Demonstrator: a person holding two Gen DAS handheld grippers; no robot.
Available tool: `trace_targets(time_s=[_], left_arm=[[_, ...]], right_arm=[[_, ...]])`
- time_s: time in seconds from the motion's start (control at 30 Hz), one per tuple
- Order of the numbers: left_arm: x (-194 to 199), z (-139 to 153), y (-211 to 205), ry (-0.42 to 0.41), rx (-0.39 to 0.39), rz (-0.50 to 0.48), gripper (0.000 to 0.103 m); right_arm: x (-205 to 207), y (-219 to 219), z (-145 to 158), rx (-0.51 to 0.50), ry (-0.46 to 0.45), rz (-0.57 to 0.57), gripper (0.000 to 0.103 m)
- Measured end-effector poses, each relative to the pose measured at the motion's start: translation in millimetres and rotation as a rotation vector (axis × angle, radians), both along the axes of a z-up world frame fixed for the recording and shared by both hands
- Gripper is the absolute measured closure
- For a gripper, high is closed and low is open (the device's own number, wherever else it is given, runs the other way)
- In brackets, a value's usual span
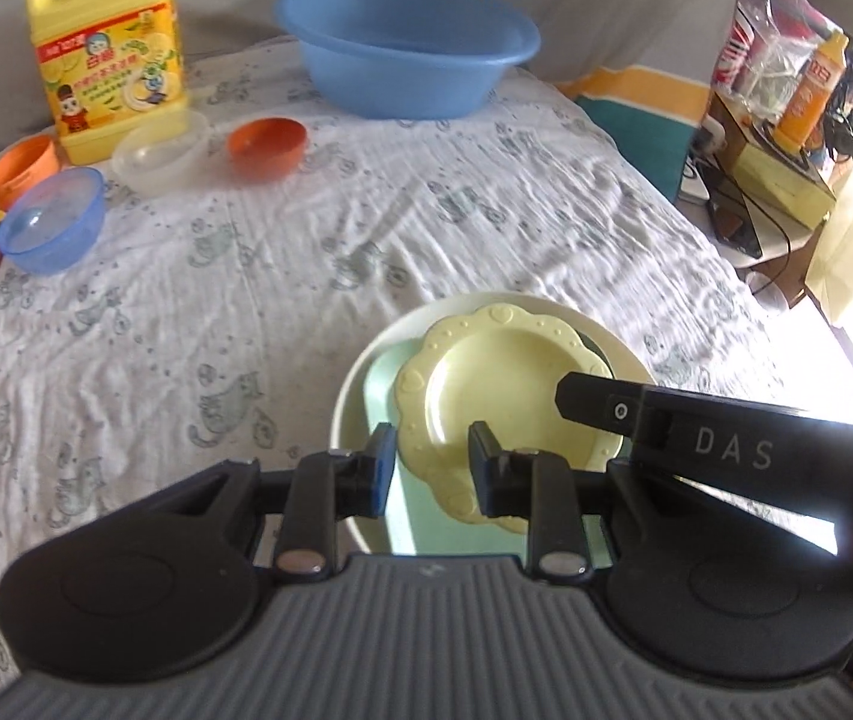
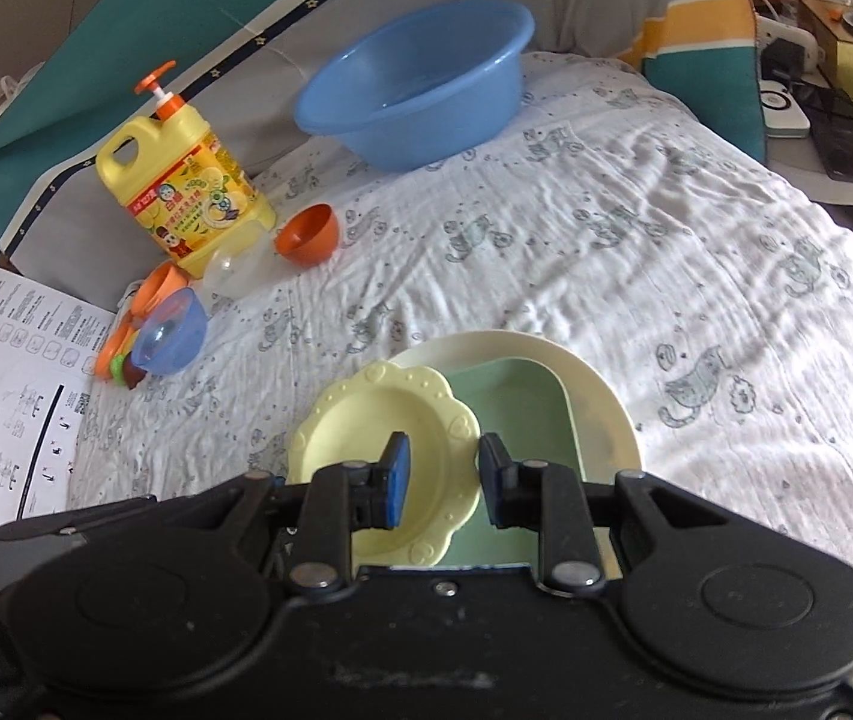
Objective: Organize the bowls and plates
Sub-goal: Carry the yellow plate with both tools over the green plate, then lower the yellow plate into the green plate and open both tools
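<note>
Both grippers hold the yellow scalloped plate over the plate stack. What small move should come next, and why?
Probably lower the yellow scalloped plate a little and centre it on the green tray. Both the left gripper and the right gripper have jaws closed on its rim, and from the right wrist it overhangs the left edge of the cream plate, so releasing now could let it tip.

- A yellow plastic detergent jug (image 2: 186,204) with an orange pump top stands far ahead and left of the gripper.
- A large blue plastic wash basin (image 2: 420,84) sits farthest ahead, roughly centred.
- A white crinkled bedsheet printed with grey cats (image 2: 636,252) covers the surface below and ahead.
- A white printed instruction sheet (image 2: 12,384) lies flat at the left.
- An orange-yellow bottle (image 1: 807,93) stands on a side table far right, among clear plastic bags.
- A teal, yellow and white striped fabric (image 1: 636,114) lies ahead right.
</note>
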State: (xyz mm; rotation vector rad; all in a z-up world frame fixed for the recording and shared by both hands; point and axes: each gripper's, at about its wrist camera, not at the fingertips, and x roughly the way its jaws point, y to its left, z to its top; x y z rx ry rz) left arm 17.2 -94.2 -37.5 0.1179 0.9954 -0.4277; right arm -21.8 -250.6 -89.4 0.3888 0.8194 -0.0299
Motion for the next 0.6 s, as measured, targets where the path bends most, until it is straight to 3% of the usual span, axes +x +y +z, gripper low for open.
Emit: trace_targets(time_s=[0.6], left_arm=[[2,-22,-15,0.058,0.041,-0.028,0.073]], right_arm=[[-7,-9,-14,0.022,0.03,-0.016,0.076]])
